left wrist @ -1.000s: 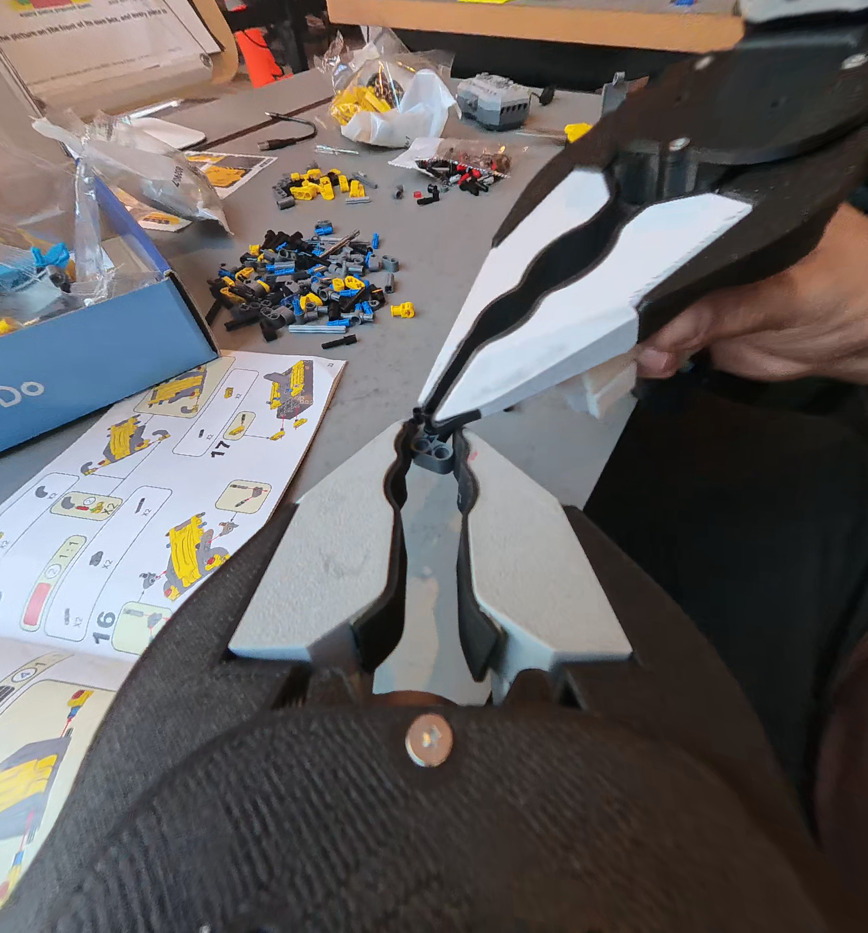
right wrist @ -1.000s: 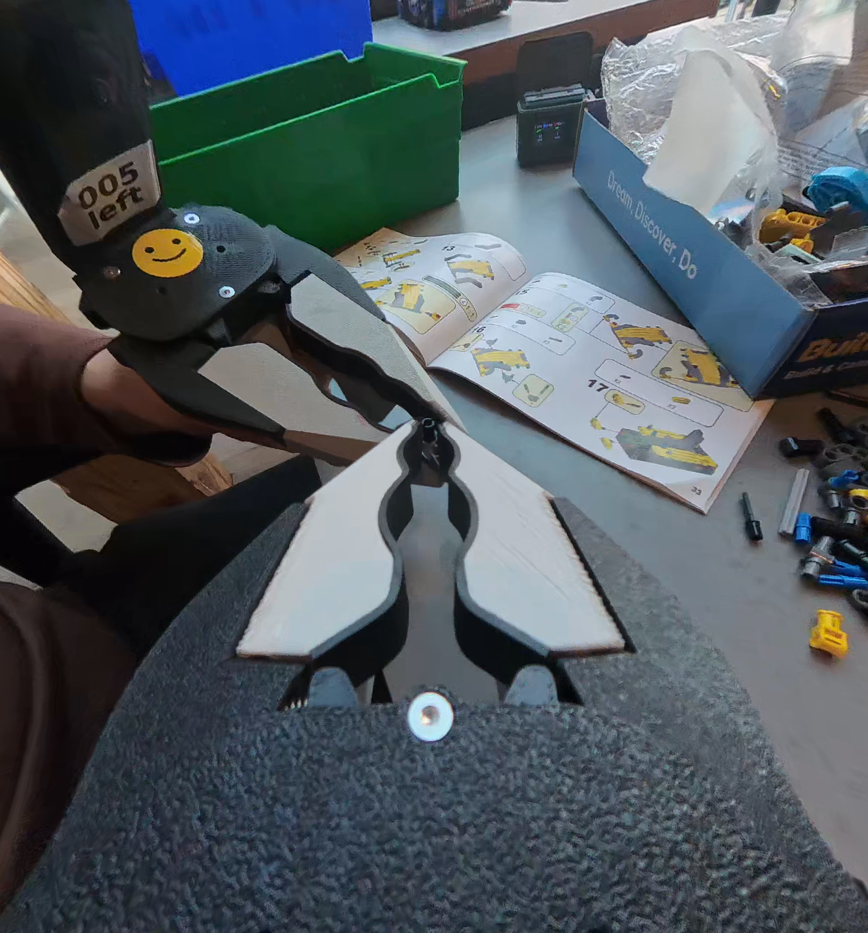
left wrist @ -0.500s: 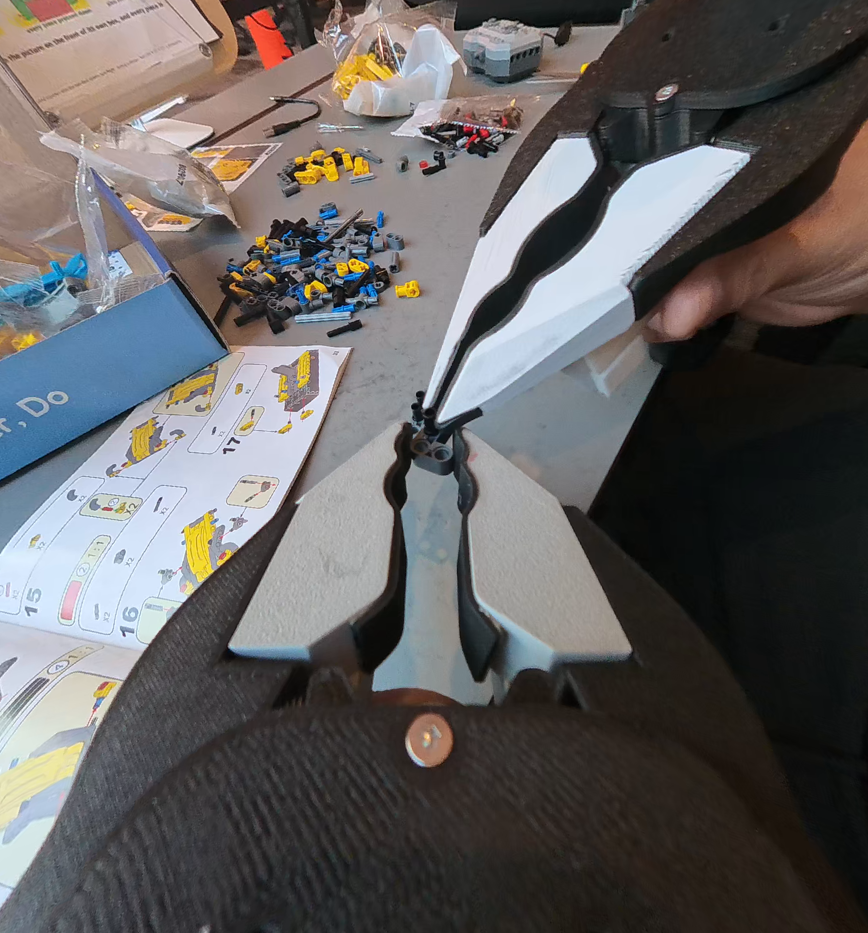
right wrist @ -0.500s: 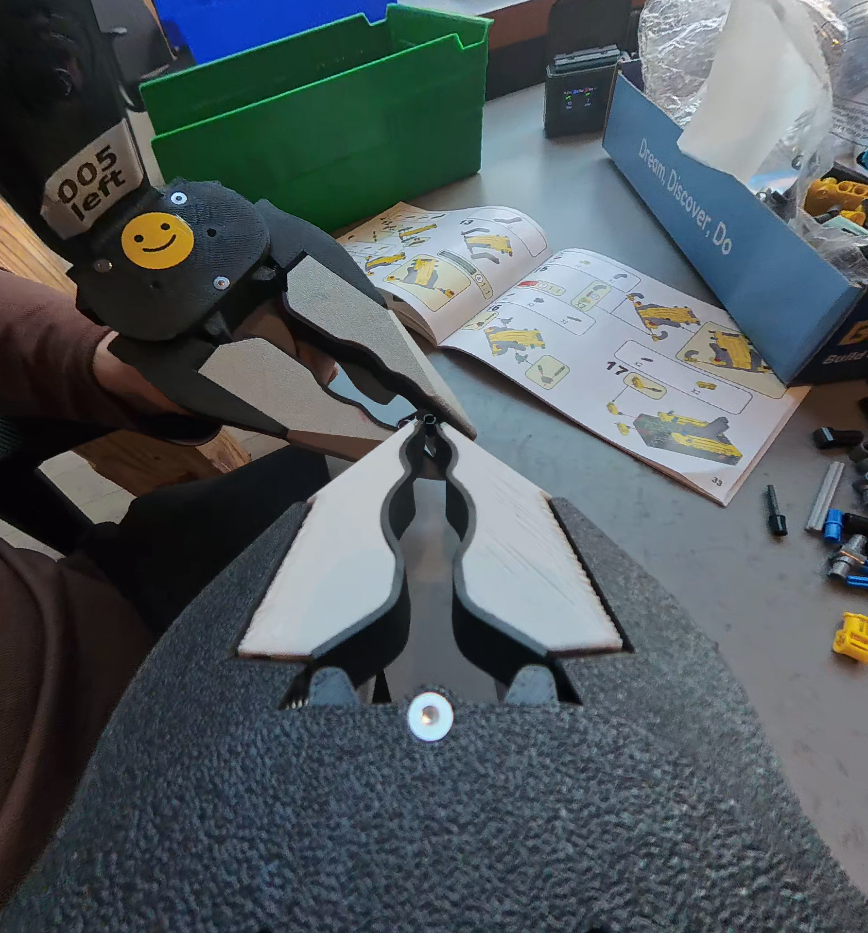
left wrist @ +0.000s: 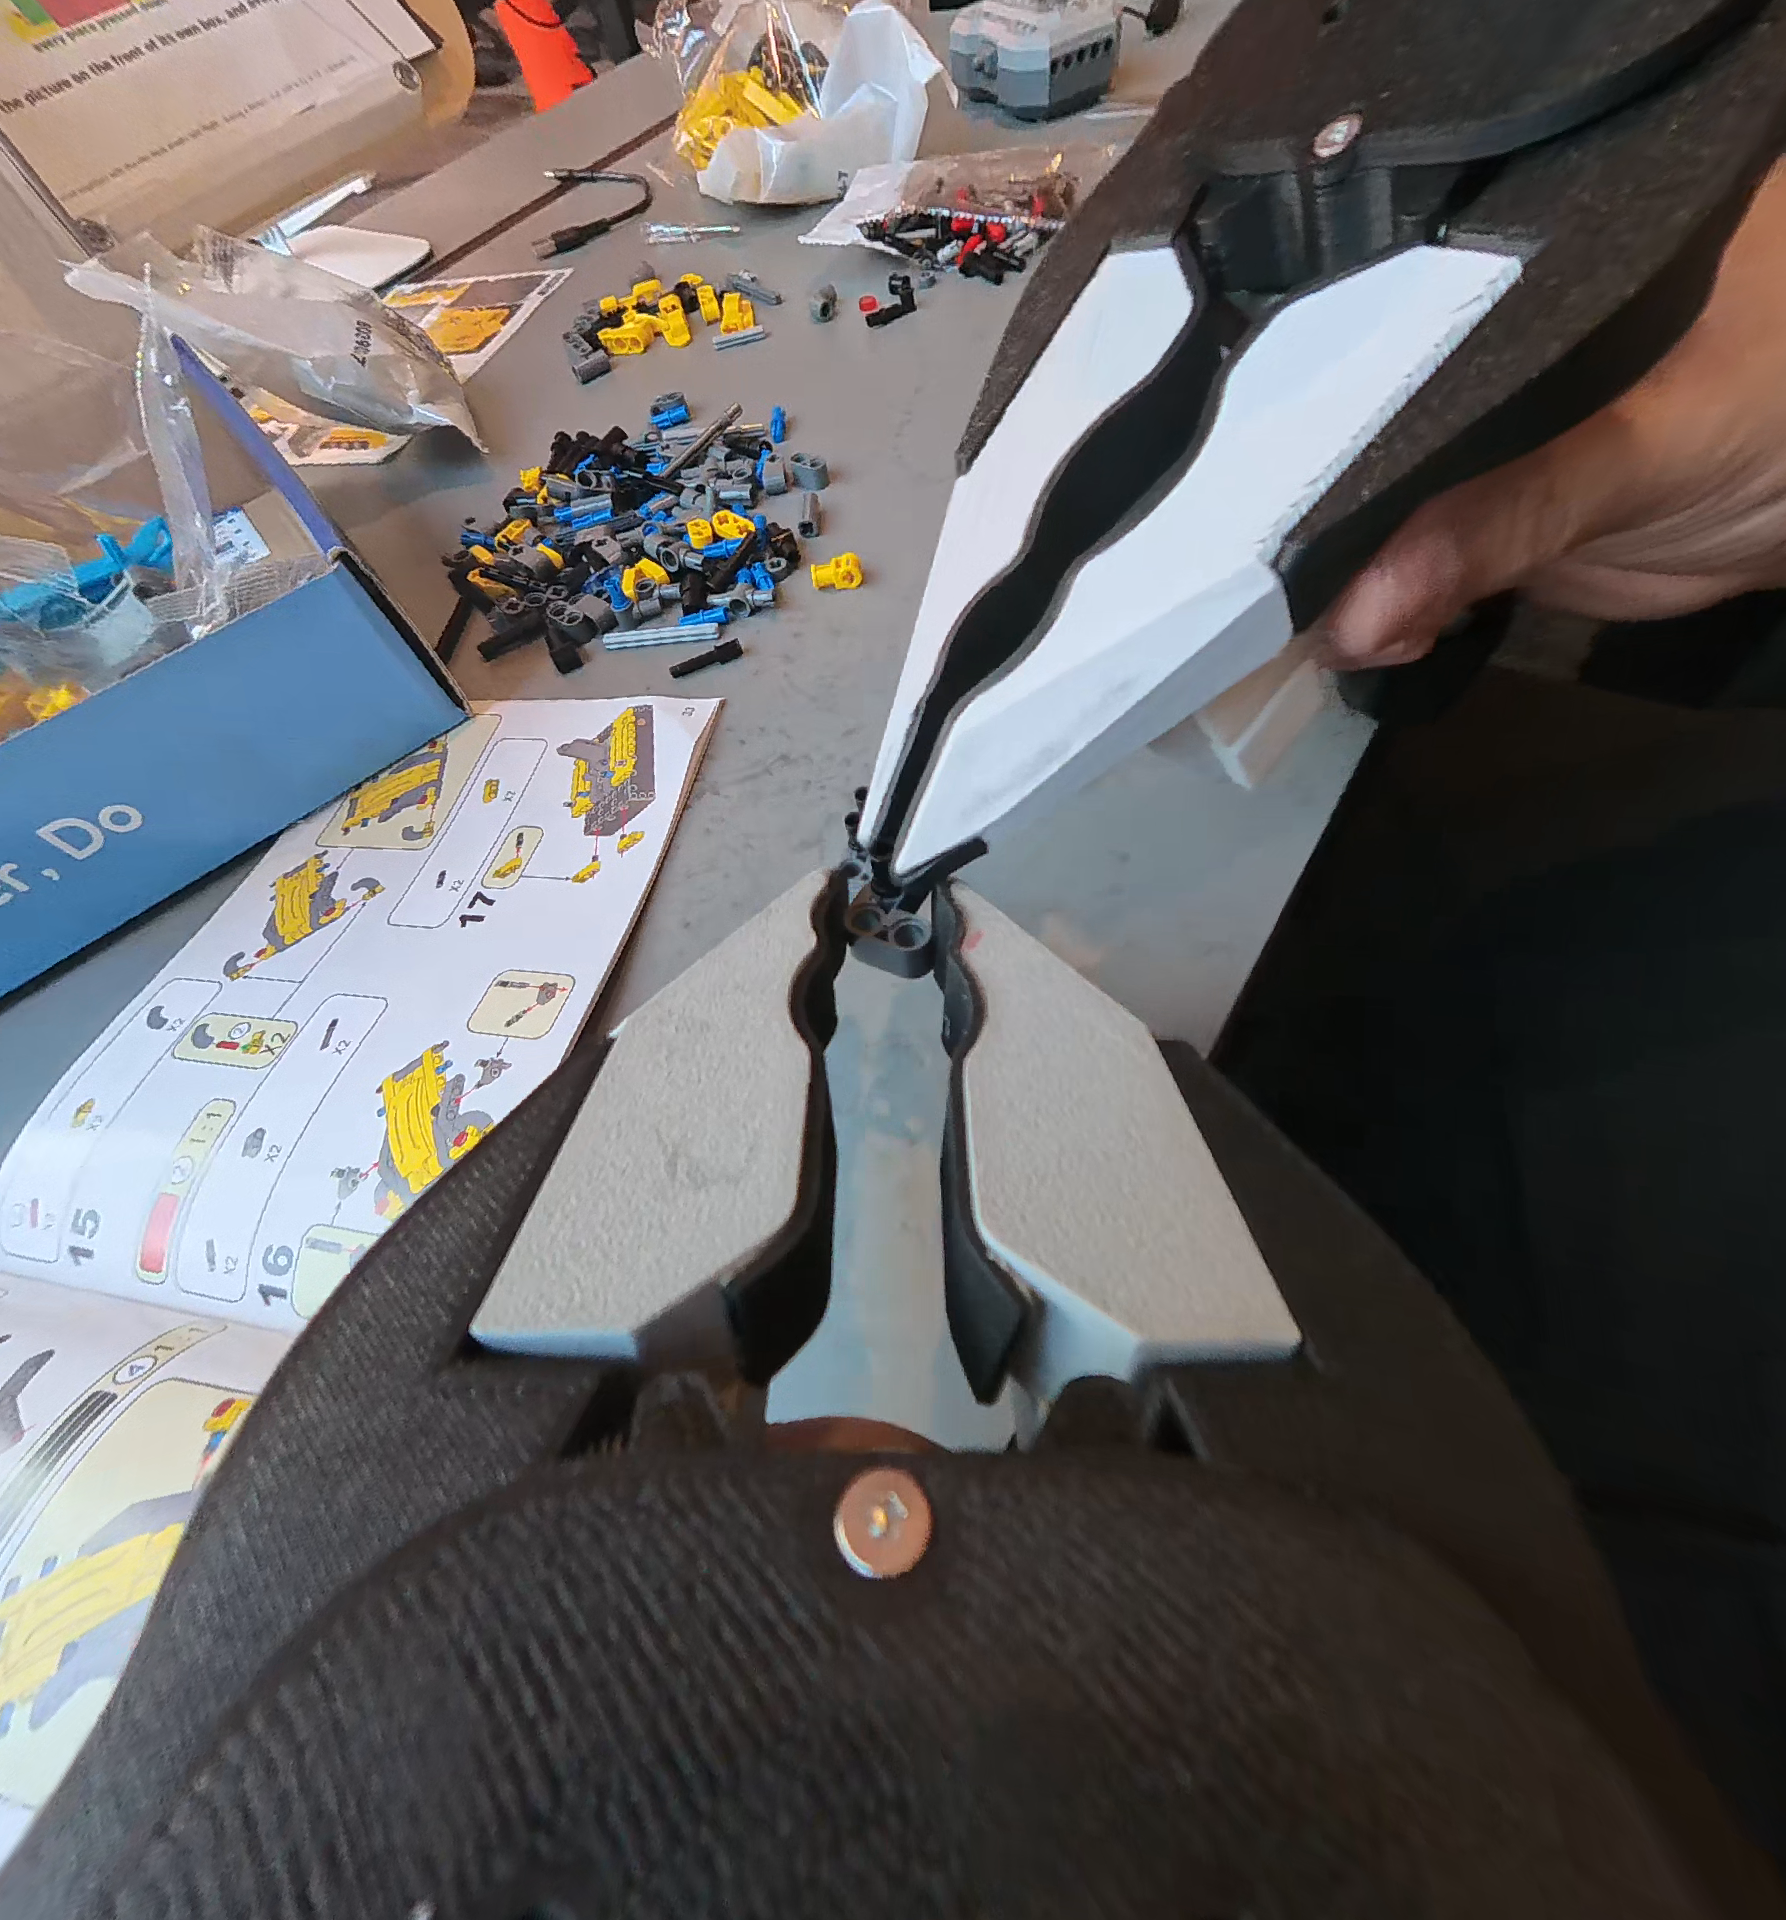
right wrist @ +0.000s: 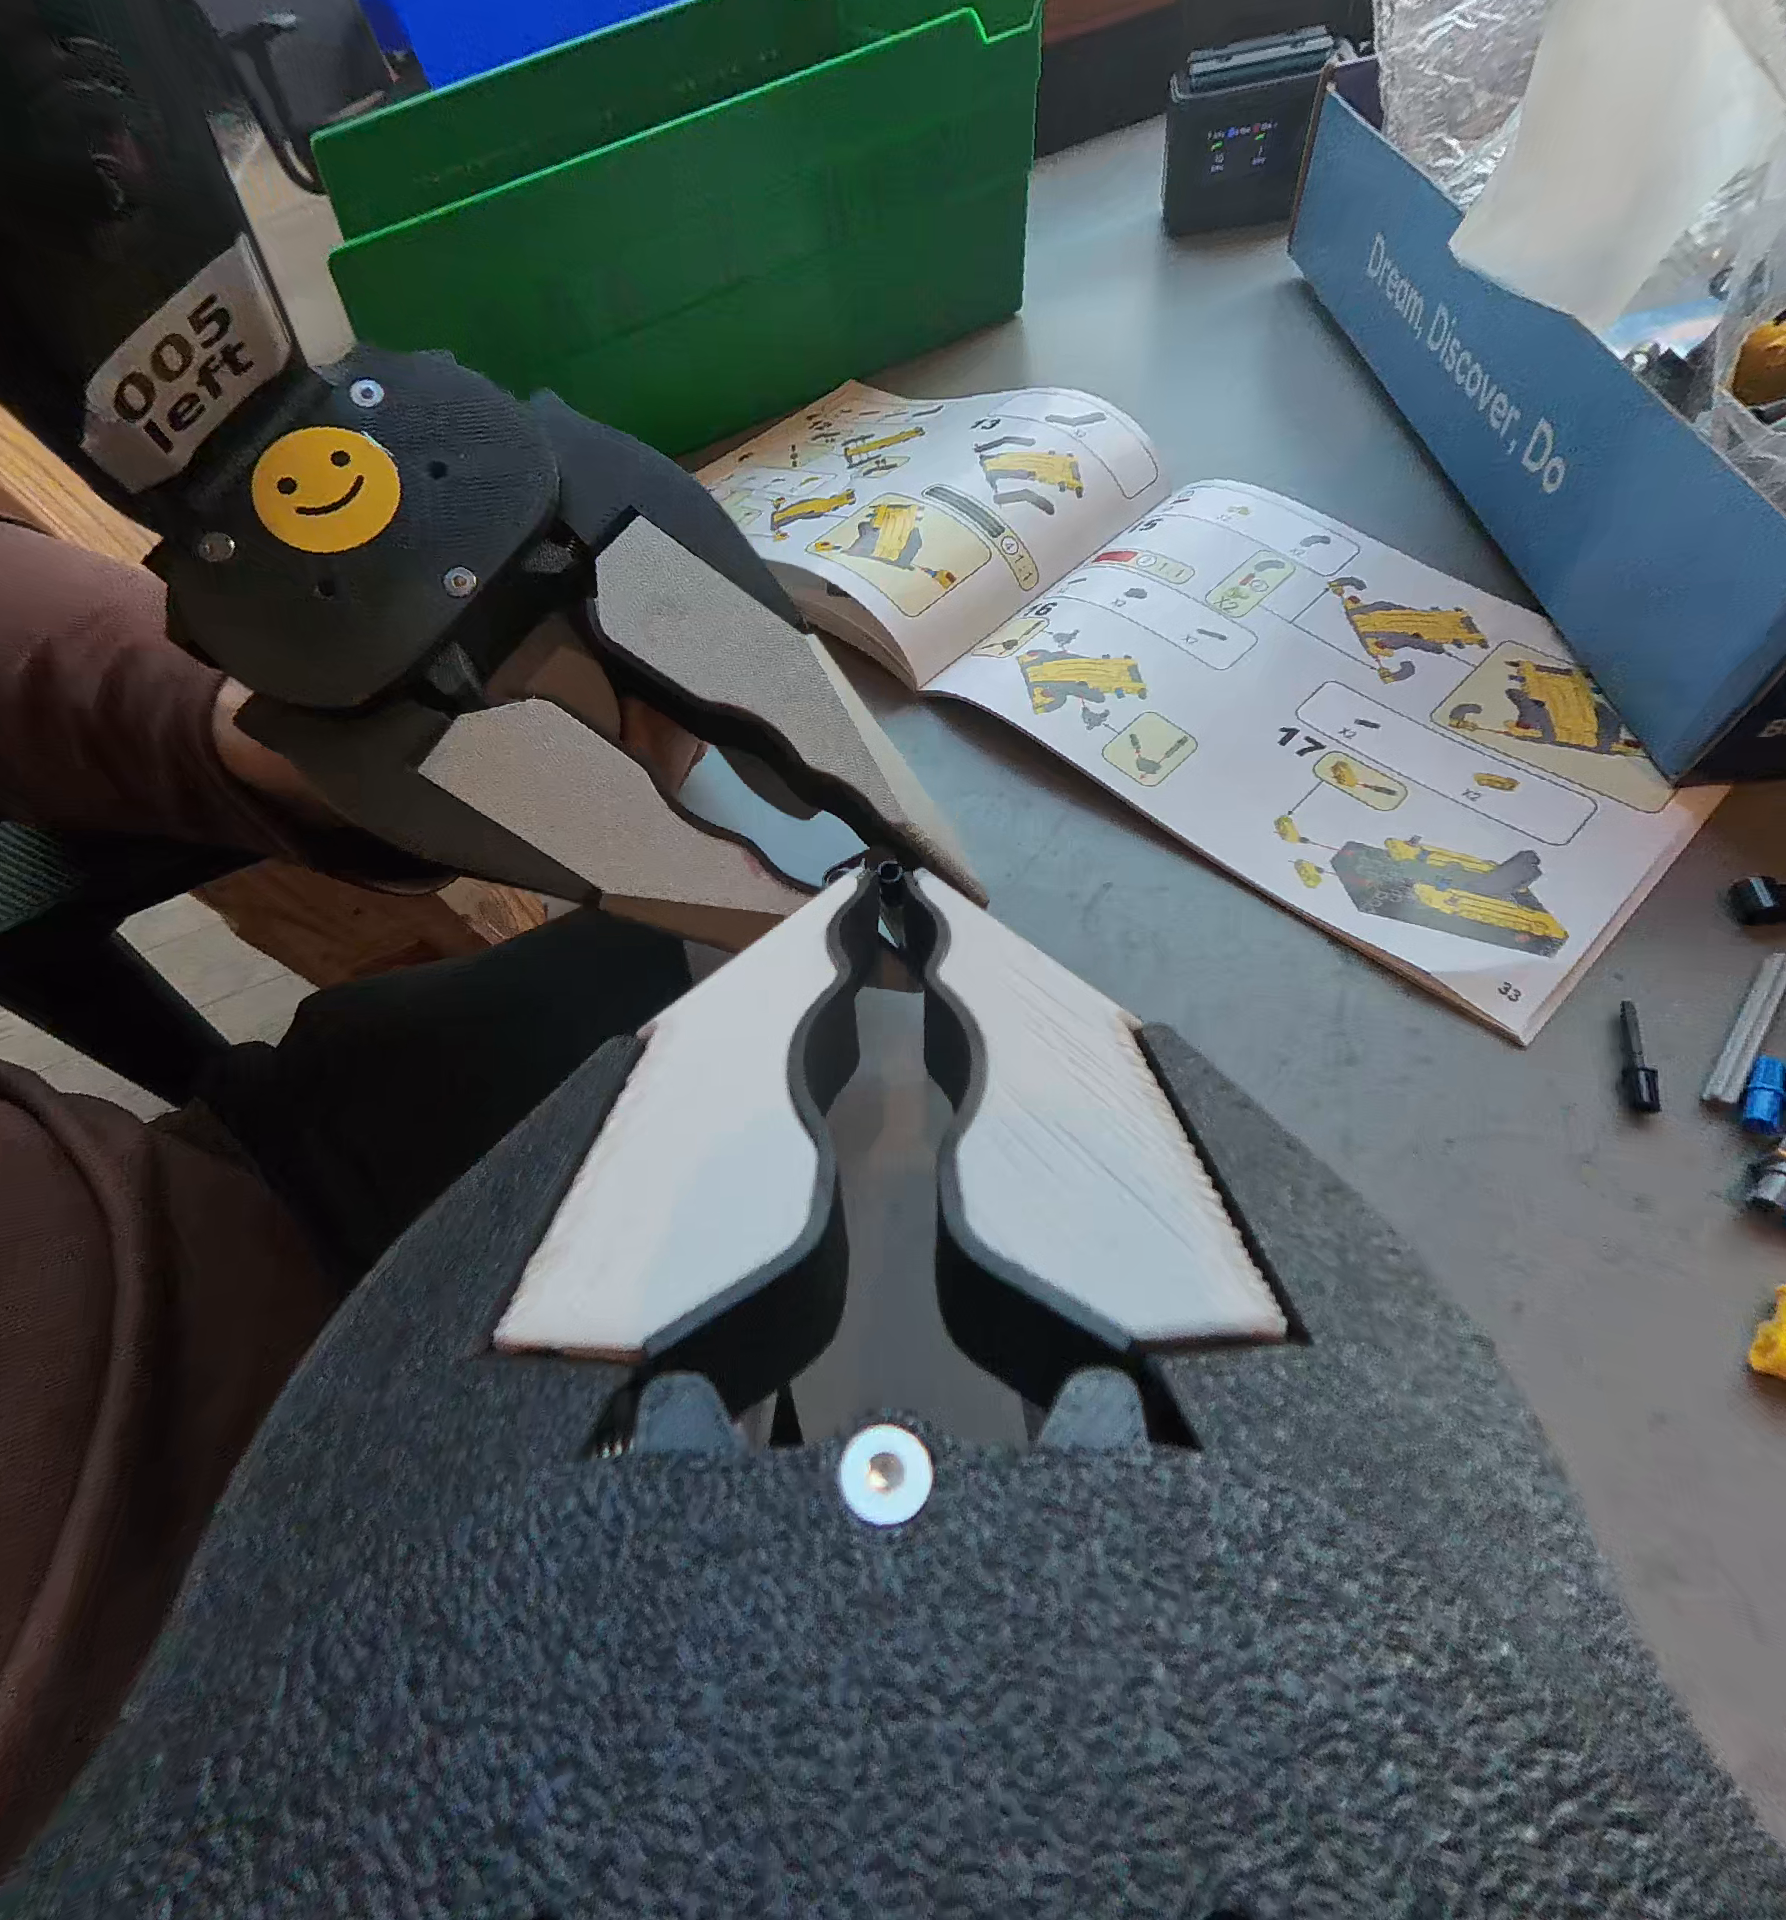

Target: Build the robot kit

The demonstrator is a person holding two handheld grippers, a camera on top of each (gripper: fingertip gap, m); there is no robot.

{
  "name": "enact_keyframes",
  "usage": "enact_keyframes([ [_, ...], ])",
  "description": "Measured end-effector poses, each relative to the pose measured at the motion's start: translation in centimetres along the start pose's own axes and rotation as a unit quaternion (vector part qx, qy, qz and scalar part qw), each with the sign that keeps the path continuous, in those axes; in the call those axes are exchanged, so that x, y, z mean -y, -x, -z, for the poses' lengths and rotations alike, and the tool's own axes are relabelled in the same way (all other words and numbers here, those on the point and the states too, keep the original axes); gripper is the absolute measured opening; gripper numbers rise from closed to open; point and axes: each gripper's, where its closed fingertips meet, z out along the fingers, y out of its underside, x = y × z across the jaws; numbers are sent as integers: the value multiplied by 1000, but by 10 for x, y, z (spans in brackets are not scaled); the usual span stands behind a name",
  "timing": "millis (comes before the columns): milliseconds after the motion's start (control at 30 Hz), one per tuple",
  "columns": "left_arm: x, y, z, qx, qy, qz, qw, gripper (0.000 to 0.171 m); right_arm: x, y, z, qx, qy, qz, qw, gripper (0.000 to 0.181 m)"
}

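A grey connector (left wrist: 889,935) is gripped in the left gripper (left wrist: 884,914) jaws, while a black pin (right wrist: 887,883), pinched in the right gripper (right wrist: 887,894) jaws, is met tip-to-tip from above, off the table (left wrist: 868,343) edge.

— What lettering is in front of you?
— White print along your blue box (right wrist: 1554,436), step numbers across the open booklet (right wrist: 1232,665), and a white label (right wrist: 188,379) above a yellow smiley sticker (right wrist: 326,488) on your left gripper (right wrist: 884,868).
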Motion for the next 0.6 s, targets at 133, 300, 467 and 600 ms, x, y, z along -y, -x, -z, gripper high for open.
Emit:
enact_keyframes([
  [133,-12,-5,-3,-2,36,-43,998,13,-11,0,-2,-25,46,75,996,0],
  [300,-9,5,-4,-12,32,34,999,13,2,-8,-5,-119,26,147,982,0],
  [467,-4,-2,-3,-79,20,121,989,12,31,-46,23,-169,-61,49,982,0],
  [600,-5,-2,-2,-62,15,101,993,13,37,-51,47,-84,-108,-68,988,0],
])
